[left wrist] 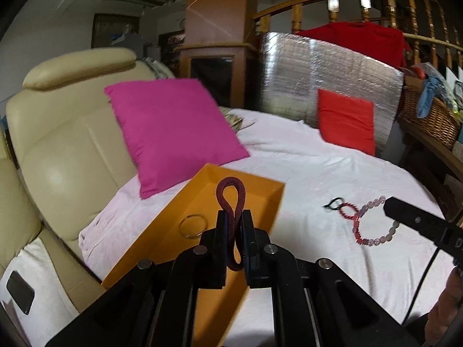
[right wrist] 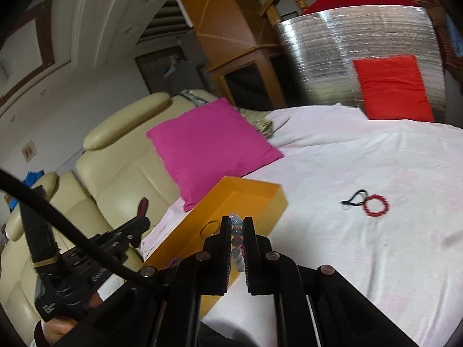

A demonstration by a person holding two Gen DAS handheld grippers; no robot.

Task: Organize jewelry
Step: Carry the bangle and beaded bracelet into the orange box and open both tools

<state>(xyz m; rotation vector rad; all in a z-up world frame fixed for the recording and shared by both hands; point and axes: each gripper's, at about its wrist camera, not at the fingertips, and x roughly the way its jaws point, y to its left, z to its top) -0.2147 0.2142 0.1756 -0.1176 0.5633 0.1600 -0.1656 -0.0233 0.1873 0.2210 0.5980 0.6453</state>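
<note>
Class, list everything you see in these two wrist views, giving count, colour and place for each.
box: one, orange, on the sheet
ring: one, silver, inside the box
coil bracelet: one, dark red, gripped in the left claw
clear bead bracelet: one, clear, gripped in the right claw
red bead bracelet: one, red, on the sheet
hair tie: one, black, beside the red bead bracelet
pink cushion: one, against the sofa
red cushion: one, far side
sheet: one, white
sofa: one, cream, left
left claw: black, shut
right claw: black, shut
</note>
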